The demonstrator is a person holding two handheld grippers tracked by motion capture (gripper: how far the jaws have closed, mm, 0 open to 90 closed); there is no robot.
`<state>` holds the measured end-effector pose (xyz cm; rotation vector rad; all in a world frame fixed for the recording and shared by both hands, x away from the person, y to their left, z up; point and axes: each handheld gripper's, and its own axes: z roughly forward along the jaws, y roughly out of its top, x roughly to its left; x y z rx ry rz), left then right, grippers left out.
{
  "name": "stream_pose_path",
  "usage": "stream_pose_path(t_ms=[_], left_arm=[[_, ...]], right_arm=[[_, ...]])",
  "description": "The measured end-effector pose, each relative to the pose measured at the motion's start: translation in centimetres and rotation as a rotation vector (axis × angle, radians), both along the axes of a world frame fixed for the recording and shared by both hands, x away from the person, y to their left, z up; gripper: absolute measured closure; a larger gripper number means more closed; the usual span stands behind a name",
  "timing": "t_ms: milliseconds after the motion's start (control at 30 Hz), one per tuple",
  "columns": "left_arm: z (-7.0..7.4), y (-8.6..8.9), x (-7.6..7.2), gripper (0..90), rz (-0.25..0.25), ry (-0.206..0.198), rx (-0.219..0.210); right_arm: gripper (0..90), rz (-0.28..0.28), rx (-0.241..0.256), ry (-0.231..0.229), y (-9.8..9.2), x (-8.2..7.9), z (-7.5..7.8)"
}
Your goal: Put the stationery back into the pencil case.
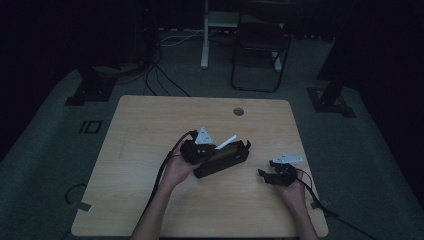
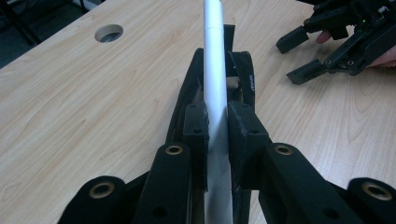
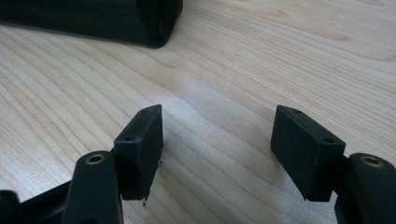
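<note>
A black fabric pouch [image 1: 227, 161] lies near the middle of the wooden table [image 1: 150, 130]. My left gripper [image 1: 212, 149] is shut on a white tube [image 1: 226, 142] that slants up over the pouch. In the left gripper view the white tube [image 2: 214, 60] runs straight ahead between my left gripper's [image 2: 218, 119] jaws, above the pouch's [image 2: 186, 93] open top. My right gripper [image 1: 266, 169] hovers to the right of the pouch, open and holding nothing. In its own view the right gripper [image 3: 219, 137] stands open over bare wood, with the pouch's [image 3: 93, 18] corner ahead at the upper left.
A round cable hole [image 1: 238, 111] sits near the table's far edge. Behind the table stand a black chair [image 1: 260, 45] and a white post [image 1: 205, 35], with cables on the floor. The right gripper [image 2: 338, 42] shows in the left gripper view.
</note>
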<state>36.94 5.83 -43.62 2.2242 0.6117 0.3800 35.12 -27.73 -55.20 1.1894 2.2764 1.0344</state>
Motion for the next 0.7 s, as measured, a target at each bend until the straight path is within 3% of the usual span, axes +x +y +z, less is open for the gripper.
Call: stream_pose_path(t_ms=[700], left_arm=[[-0.86, -0.51, 0.57, 78.8, -0.003, 0.007, 0.018]], right_arm=[[34.1, 0.002, 0.0, -0.001, -0.02, 0.01, -0.01]])
